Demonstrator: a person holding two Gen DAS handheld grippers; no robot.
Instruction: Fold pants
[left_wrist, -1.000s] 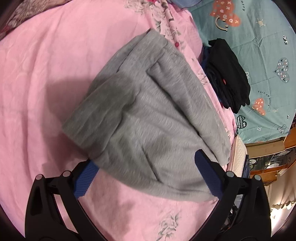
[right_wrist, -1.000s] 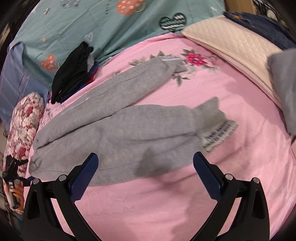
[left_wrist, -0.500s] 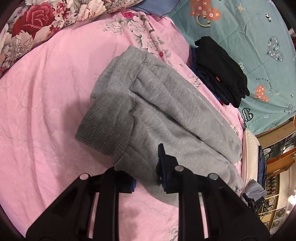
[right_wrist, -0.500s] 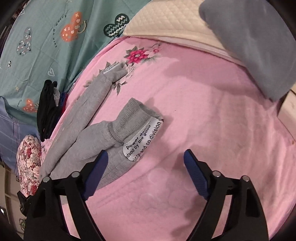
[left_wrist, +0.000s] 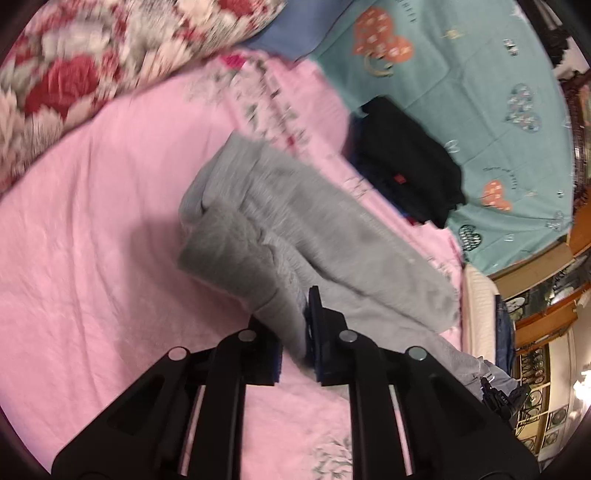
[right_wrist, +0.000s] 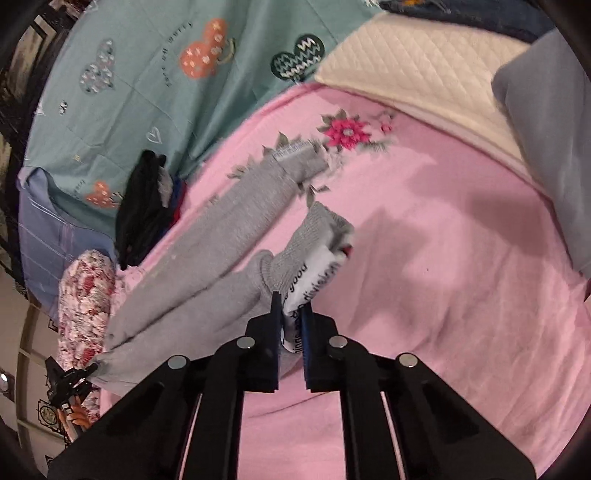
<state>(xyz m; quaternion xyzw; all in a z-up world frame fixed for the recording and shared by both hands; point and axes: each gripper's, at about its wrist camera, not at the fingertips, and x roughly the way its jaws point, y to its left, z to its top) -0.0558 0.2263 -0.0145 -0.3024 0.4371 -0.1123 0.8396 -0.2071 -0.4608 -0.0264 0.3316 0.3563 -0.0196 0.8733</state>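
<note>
Gripping both ends of the gray sweatpants (left_wrist: 280, 221) right now, you're set up nicely for the first fold. Your left gripper (left_wrist: 295, 332) is clenched on a bunch of fabric at the waistband end, and your right gripper (right_wrist: 290, 321) is closing its jaws with the leg cuff (right_wrist: 310, 240) and its white printed label (right_wrist: 314, 277) pinched between them. The pants are lying stretched across the pink bedsheet (left_wrist: 92, 258), legs side by side, with the black clothes pile (left_wrist: 406, 166) just beside them toward the teal sheet (left_wrist: 480, 74).

I'm guessing this stuff is soft, floppy fleece, light but thick, so it's going to sag in the middle when you're lifting it. The ribbed cuff and waistband are looking like the best spots to hold, since they're denser and less likely to slip. The one risk I'm seeing is that the right side may be biting mostly label rather than cuff.
</note>
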